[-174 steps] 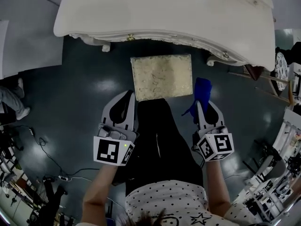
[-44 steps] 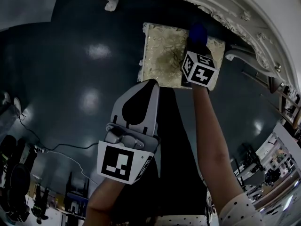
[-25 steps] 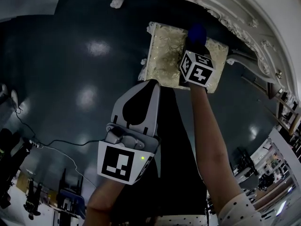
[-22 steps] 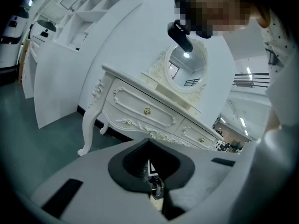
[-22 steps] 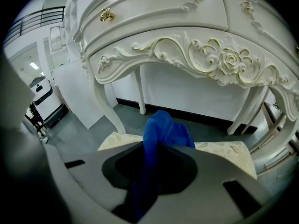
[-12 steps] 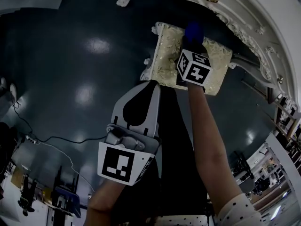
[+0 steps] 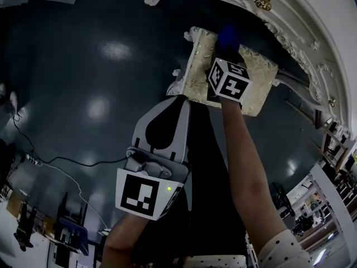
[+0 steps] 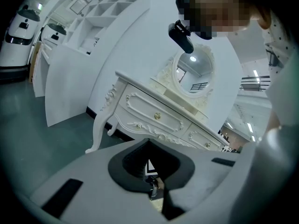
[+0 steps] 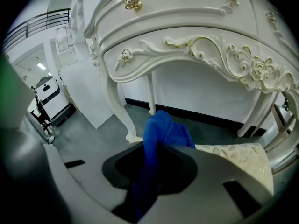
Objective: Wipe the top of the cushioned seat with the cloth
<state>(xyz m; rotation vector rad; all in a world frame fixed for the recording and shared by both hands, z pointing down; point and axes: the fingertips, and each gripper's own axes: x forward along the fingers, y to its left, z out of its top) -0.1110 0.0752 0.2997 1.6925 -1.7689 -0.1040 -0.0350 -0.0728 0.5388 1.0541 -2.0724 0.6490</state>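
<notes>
Cloth (image 9: 161, 129), blue, runs between the right gripper's (image 9: 156, 148) fingers, which are clamped on it. Its bunched end sticks out over the far part of the cushioned seat (image 7: 198, 74). In the head view the marker cube hides that grip. The seat's cream patterned top lies just before the white dressing table (image 7: 312, 32). Only the left gripper view shows the oval mirror (image 8: 194, 69). The left gripper (image 7: 177, 100) hovers by the seat's near edge, fingers together on nothing.
</notes>
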